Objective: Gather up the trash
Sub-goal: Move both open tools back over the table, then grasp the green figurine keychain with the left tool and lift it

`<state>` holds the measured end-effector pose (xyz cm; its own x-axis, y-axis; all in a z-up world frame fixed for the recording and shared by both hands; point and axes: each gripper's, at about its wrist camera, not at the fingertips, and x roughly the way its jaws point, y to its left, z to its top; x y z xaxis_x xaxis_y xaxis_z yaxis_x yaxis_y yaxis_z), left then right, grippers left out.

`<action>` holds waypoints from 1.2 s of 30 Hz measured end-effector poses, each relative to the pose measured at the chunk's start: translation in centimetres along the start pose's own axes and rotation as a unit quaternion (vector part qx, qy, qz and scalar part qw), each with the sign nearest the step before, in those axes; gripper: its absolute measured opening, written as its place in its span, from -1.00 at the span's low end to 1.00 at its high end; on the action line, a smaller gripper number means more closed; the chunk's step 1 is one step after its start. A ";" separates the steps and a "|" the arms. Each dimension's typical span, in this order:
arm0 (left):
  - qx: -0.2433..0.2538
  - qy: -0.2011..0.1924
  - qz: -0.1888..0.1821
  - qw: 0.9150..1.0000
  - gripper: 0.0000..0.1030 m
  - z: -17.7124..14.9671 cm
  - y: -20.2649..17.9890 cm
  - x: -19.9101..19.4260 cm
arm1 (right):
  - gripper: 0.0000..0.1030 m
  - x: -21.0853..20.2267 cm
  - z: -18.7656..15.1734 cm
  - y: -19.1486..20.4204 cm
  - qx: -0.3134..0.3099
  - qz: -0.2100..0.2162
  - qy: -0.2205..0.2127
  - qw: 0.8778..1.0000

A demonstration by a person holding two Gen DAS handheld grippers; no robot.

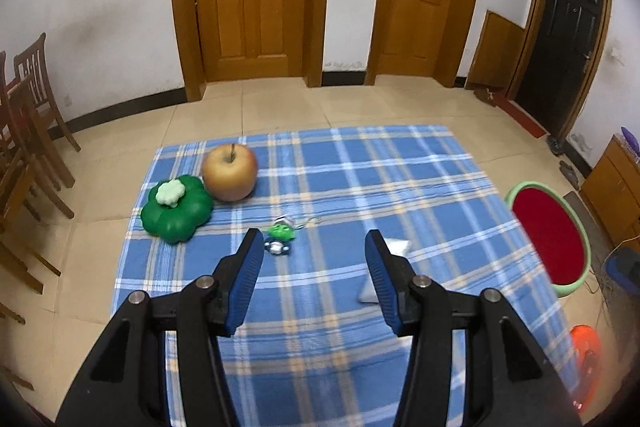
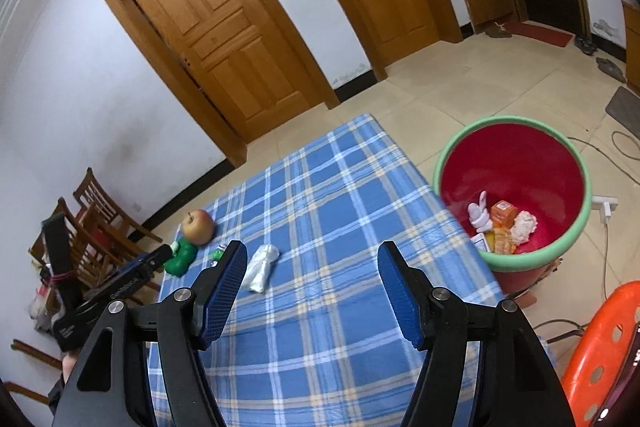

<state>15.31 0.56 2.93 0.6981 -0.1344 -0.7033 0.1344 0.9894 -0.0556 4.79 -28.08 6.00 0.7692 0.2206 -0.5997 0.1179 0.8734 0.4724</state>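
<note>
While both tongs hang over the bench [image 1: 420, 163] with its blue checked cloth, neither one holds or touches anything. The left tongs [image 1: 314, 245] have a gap between their ridged blue pads, with only cloth showing through. The right tongs [image 2: 312, 255] stand a bit wider, also with nothing in them. One piece of trash, a crumpled white wrapper [image 2: 262, 267], lies flat on the cloth just beside the right tongs' left pad. One round apple [image 1: 229, 172] sits touching one shiny green plastic toy [image 1: 176, 207] with a bumpy white top. One small green toy figure [image 1: 282, 233] lies near the left tongs. One round bin [image 2: 576, 227] with a green rim and red inside stands on the floor beside the bench, with several bits of trash inside.
</note>
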 end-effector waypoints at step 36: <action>-0.027 0.078 -0.033 0.996 -0.46 -1.9 3.4 12.6 | 0.34 8.3 -2.1 1.7 -0.025 -0.049 0.055 0.997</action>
<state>23.25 2.32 -7.44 0.5703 -0.1936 -0.7983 0.1351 0.9807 -0.1413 10.04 -23.88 0.47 0.6814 0.1770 -0.7102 0.1556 0.9131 0.3768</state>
